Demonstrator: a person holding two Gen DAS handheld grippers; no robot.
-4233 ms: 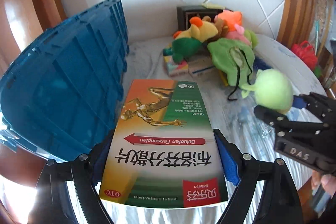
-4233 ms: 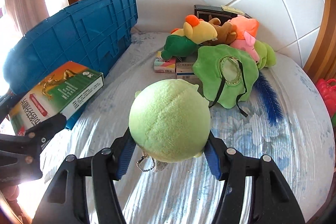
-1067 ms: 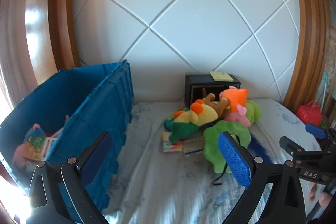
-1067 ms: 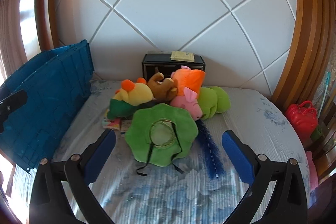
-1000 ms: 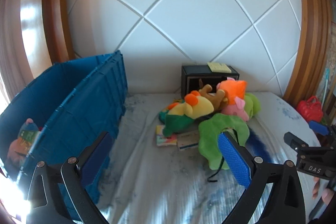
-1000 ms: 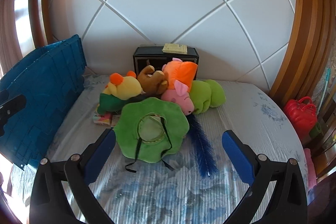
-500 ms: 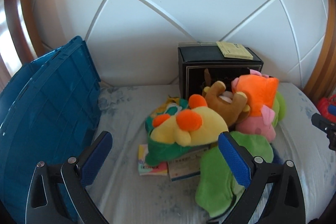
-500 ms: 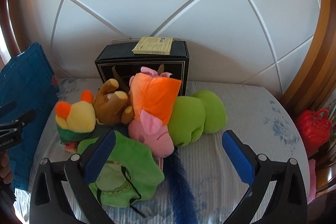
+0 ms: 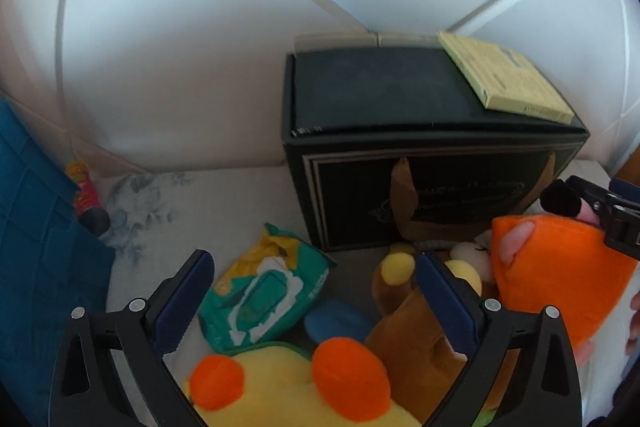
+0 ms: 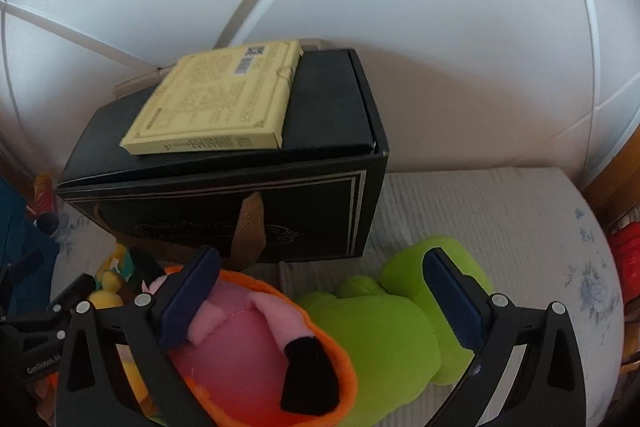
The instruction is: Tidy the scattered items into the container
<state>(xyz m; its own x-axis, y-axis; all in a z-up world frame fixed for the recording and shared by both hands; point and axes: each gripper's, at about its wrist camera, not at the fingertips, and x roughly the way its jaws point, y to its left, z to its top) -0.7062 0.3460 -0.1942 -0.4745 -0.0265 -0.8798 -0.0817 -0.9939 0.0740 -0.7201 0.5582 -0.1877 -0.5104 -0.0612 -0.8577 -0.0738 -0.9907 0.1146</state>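
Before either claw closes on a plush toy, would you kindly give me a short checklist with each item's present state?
1. Left claw open: ok.
2. Right claw open: ok.
3. Yellow plush toy with orange bumps between the left claw's fingers: ok.
4. Pink-and-orange plush pig and lime-green plush toy both between the right claw's fingers, single target: not ok.
5. Blue plastic crate has room: cannot tell.
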